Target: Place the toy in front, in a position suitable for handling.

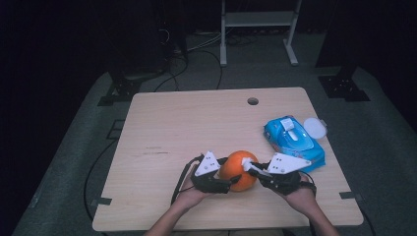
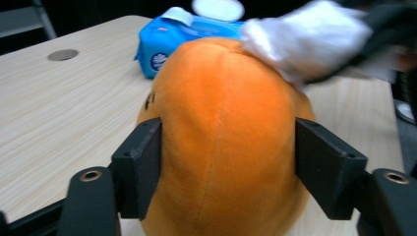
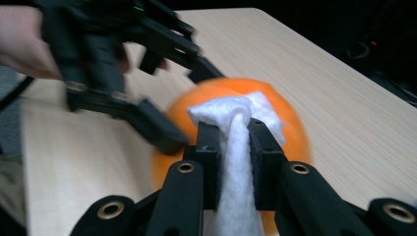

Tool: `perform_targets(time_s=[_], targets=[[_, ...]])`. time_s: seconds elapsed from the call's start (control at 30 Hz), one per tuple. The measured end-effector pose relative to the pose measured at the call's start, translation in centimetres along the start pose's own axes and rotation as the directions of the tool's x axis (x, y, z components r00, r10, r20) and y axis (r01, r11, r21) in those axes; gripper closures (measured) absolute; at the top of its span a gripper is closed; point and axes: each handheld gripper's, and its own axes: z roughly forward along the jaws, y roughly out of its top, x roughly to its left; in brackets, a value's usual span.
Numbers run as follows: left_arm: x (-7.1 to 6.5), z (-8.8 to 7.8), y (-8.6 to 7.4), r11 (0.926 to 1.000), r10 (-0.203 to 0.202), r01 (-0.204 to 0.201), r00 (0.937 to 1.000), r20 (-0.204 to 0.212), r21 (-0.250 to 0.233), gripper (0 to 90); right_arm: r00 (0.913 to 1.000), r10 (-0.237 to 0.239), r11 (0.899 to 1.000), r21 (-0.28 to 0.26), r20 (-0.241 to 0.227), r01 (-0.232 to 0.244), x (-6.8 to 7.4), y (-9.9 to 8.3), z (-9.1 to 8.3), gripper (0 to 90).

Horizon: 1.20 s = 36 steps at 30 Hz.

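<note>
While my left gripper (image 1: 227, 173) straddles the orange plush toy (image 1: 239, 170) from its near-left side, my right gripper (image 1: 252, 166) presses a white wipe (image 1: 248, 163) onto the toy's top. In the left gripper view the toy (image 2: 221, 147) bulges up between my two black jaws, one on each flank, and both pads sit against the fabric, so I count that as a hold on it (a loose one, with the jaws set fairly wide around the round body). In the right gripper view my jaws are narrow and pinch the wipe (image 3: 236, 147), which runs up between them as a twisted strip and spreads into a flat pad on the orange surface (image 3: 295, 132). That same view shows my other hand (image 3: 24, 44) and the left gripper (image 3: 133, 73) coming in from the upper left, one of its jaws lying along the toy's side.

The toy rests on the light wooden table (image 1: 187, 128), near the front edge and about midway across, between my two hands. Beyond my right hand lies a blue pack of wipes (image 1: 294, 140), well back from the toy, with a small round white lid (image 1: 314, 128) just beside its far corner. A round cable hole (image 1: 253, 101) sits near the table's far edge.
</note>
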Motion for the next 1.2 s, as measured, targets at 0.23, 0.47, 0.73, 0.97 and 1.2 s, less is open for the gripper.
perform_targets(time_s=[0.23,0.47,0.73,0.97,1.2], targets=[[-0.3,0.6,-0.1,0.9998,0.019,-0.019,0.9996,-0.02,0.004,31.2,0.9999,0.005,1.0,-0.002,-0.009,-0.005,0.4,0.0,0.1,77.2],[-1.2,0.7,-0.1,0.9971,0.074,-0.074,0.997,-0.022,0.018,31.8,0.9983,-0.053,0.999,-0.003,-0.026,0.053,1.8,1.1,0.8,77.3],[-0.3,0.3,0.2,0.9986,0.048,-0.047,0.9984,0.03,-0.025,16.4,0.9995,0.015,1.0,0.007,0.027,-0.015,-1.0,-0.5,-0.9,77.3],[-0.9,1.1,-0.3,0.9968,0.078,-0.078,0.9966,0.028,0.018,24.6,0.9996,-0.026,0.999,0.019,0.007,0.025,0.4,0.2,-0.4,77.2],[-2.2,1.6,-0.4,0.9884,0.145,-0.147,0.9882,0.047,0.038,27.1,0.9923,-0.096,0.995,0.019,-0.078,0.098,2.9,1.3,1.2,77.2]])
